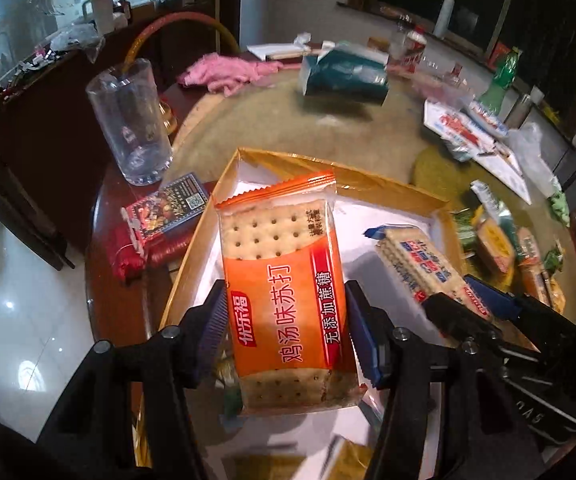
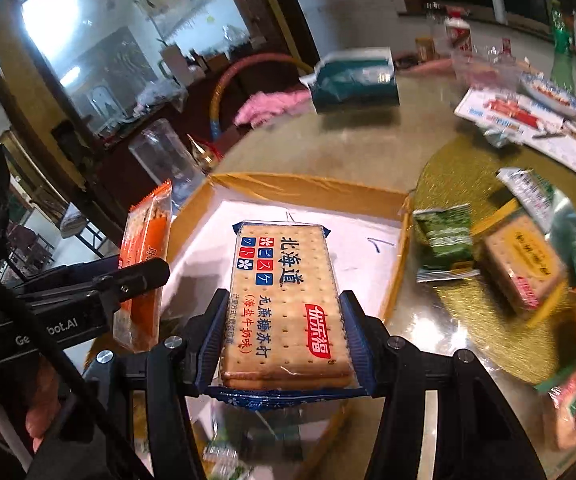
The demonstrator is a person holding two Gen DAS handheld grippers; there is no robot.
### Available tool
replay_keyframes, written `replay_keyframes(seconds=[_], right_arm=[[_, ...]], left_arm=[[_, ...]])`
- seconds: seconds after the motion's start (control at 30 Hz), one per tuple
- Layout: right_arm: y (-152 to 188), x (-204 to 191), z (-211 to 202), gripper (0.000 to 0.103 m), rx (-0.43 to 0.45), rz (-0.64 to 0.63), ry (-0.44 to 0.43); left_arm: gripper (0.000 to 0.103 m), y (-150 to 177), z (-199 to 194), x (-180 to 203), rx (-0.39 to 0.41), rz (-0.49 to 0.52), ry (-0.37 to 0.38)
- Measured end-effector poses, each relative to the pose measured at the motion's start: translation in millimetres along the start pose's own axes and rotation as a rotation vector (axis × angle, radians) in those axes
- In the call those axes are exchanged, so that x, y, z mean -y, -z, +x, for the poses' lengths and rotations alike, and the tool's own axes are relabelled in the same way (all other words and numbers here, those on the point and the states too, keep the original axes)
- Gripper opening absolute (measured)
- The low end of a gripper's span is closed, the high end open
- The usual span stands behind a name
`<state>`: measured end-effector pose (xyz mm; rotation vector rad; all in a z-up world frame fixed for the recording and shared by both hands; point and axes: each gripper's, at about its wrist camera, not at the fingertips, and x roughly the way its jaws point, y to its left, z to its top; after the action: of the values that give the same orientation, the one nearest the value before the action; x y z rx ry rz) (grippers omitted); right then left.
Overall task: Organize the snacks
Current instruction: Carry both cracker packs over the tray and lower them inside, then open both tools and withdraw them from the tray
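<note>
My left gripper (image 1: 286,320) is shut on an orange cracker pack (image 1: 284,276) and holds it above the gold cardboard box (image 1: 327,168) with a white paper lining. My right gripper (image 2: 282,332) is shut on a blue-edged cracker pack (image 2: 284,300) and holds it over the same box (image 2: 307,186). In the left wrist view the right gripper (image 1: 479,304) and its blue pack (image 1: 419,264) show at the right. In the right wrist view the left gripper (image 2: 136,276) and the orange pack (image 2: 144,256) show at the left, beside the box's left wall.
More snack packs lie on a gold mat right of the box (image 2: 519,264), among them a green pack (image 2: 443,240). A clear glass (image 1: 128,120) and a red packet (image 1: 160,224) stand left of the box. A teal tissue pack (image 1: 343,72), pink cloth (image 1: 228,72) and papers (image 1: 479,136) lie farther back.
</note>
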<state>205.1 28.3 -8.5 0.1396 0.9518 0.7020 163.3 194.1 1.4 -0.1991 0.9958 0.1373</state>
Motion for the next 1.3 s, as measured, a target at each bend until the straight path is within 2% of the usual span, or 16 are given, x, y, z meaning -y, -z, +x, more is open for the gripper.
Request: replay_keyframes(seconds=[0.2, 0.3, 0.43, 0.53, 0.67, 0.73, 0.87, 0.97, 1.17, 1.3], right_arm=[[0.9, -3.3, 23.2, 0.055, -0.035, -0.013, 0.065], [1.2, -2.0, 24.0, 0.056, -0.040, -0.007, 0.049], [-0.8, 3.6, 22.6, 0.060, -0.047, 0.028, 0.002], [0.4, 5.4, 2.6, 0.062, -0.018, 0.044, -0.075], [16.0, 4.2, -36.3, 0.067, 0.042, 0.021, -0.111], [34.1, 7.1, -57.0, 0.069, 0.057, 0.014, -0.137], [67.2, 17.2, -83.0, 0.069, 0.070, -0.003, -0.092], [92.0, 38.5, -99.3, 0.069, 0.078, 0.037, -0.042], [124.7, 81.9, -123.5, 0.069, 0.063, 0.114, 0.098], [141.2, 104.5, -139.0, 0.069, 0.060, 0.158, 0.133]], left_arm=[[0.059, -4.3, 37.9, -4.9, -0.074, 0.029, -0.037], [0.059, -2.7, 54.1, -9.0, -0.121, 0.030, -0.033], [0.070, -1.5, 53.6, -19.1, -0.141, -0.027, 0.020], [0.080, 3.9, 34.0, -21.3, -0.087, -0.054, 0.033], [0.080, 26.6, -8.3, -9.3, 0.018, -0.065, -0.024], [0.083, 46.9, -32.2, 5.2, 0.079, -0.053, -0.012], [0.084, 84.3, -56.4, 41.8, 0.113, 0.010, 0.015], [0.084, 104.7, -62.4, 68.9, 0.089, 0.031, 0.066], [0.084, 124.3, -68.3, 119.7, 0.076, 0.124, 0.072], [0.084, 135.8, -70.6, 139.3, 0.060, 0.137, 0.091]])
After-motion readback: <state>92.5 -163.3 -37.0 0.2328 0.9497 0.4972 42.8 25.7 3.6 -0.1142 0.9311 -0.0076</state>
